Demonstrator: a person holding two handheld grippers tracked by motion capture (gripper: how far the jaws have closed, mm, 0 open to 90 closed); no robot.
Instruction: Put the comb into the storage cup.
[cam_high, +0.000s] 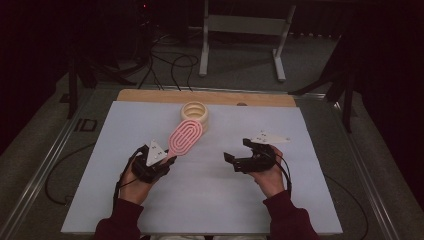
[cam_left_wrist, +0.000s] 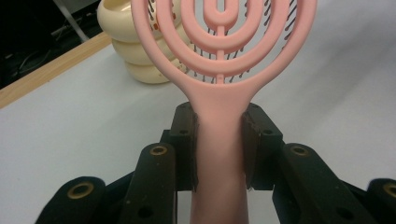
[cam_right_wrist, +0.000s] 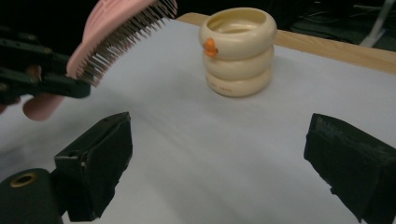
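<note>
My left gripper (cam_left_wrist: 218, 149) clamps the pink brush (cam_left_wrist: 219, 70) by its handle, lifted off the sheet (cam_high: 210, 200) just before the cream cup (cam_high: 195, 114). My right gripper (cam_right_wrist: 219, 163) gapes wide, empty, facing the cup.

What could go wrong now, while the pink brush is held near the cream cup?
1. The left gripper clamps only the smooth handle of the pink brush, so the brush may swivel or slip.
2. The brush head hangs close to the cream cup; a careless swing could topple it.
3. The right gripper is open, with nothing between its jaws, and steadies nothing.
</note>
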